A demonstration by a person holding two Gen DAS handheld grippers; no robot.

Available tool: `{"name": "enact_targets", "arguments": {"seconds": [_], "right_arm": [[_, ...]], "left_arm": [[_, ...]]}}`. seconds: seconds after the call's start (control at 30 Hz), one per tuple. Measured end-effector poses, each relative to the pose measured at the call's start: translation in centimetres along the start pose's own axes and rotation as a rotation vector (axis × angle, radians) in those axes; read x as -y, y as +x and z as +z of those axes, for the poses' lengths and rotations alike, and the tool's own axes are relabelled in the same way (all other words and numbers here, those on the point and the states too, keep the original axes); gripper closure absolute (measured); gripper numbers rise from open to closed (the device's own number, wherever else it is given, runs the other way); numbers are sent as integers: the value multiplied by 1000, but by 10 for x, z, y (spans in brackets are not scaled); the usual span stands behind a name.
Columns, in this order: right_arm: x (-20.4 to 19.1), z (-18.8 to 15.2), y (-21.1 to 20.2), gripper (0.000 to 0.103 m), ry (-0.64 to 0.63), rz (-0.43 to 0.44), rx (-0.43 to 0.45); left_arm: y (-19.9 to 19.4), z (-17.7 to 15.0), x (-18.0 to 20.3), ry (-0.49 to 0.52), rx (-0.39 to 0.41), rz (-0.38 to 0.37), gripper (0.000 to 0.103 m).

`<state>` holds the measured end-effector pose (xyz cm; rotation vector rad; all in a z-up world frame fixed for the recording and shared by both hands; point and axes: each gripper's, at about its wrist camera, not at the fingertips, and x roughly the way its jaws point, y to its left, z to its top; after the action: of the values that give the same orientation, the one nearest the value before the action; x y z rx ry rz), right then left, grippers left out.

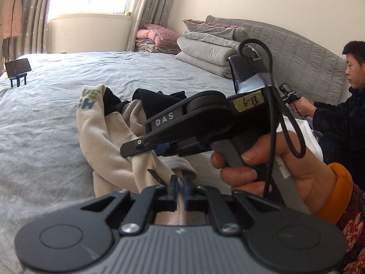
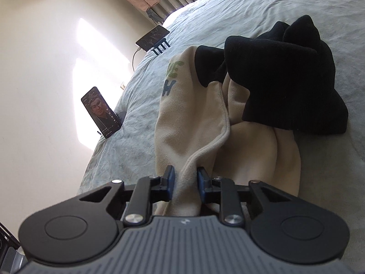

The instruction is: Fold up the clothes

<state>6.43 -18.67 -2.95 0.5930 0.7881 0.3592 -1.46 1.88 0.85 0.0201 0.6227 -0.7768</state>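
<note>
Cream garment [image 2: 194, 123] lies crumpled on the grey bed [image 2: 262, 4], centre of both views, printed letters in green and blue near its upper left fold. Black garment [image 2: 287, 82] piled on its far end, upper right of the right wrist view, touching and partly overlapping the cream fabric.

Left hand-held gripper [image 1: 179, 183]: bottom centre of the left wrist view, blue pads drawn narrow, a fold of the cream garment pinched between them.

Right hand-held gripper [image 2: 184, 178]: bottom centre of its own view, pads pressed on a hemmed edge of the cream garment; a thick fold fills the gap. In the left wrist view the same tool sits centre right, tip on the cream cloth, gripped by the right hand [image 1: 269, 162] with an orange cuff and a black cable looping over it.

Two phones on stands: phone [image 2: 100, 111] at left, screen lit; second phone [image 2: 152, 38] further back, upper centre.

Folded grey bedding [image 1: 205, 50] stacked against the headboard, upper right of the left wrist view. Another person [image 1: 342, 105] sits at far right, holding a device.
</note>
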Motion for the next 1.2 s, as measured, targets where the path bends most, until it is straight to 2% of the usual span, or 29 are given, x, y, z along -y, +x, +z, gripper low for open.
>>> {"name": "enact_targets", "arguments": {"seconds": [0.13, 0.37, 0.43, 0.57, 0.8, 0.87, 1.03, 1.2], "right_arm": [[-7, 2, -25, 93, -82, -74, 148], [0, 4, -65, 94, -167, -213, 351], [9, 6, -71, 94, -165, -250, 379], [31, 12, -81, 95, -147, -329, 417], [71, 22, -89, 95, -95, -461, 426], [81, 24, -88, 95, -81, -490, 411], [103, 27, -81, 95, -58, -566, 347], [118, 25, -63, 95, -59, -629, 241]], "left_arm": [[-5, 3, -18, -77, 52, 52, 70], [10, 6, -48, -239, 61, 146, 59], [18, 5, -56, -291, 49, 168, 53], [39, 5, -63, -351, 10, 178, 52], [76, 12, -63, -421, -4, 154, 51], [84, 14, -62, -439, 1, 144, 47], [109, 20, -62, -494, 25, 86, 45], [134, 16, -67, -613, 42, -1, 43]]}}
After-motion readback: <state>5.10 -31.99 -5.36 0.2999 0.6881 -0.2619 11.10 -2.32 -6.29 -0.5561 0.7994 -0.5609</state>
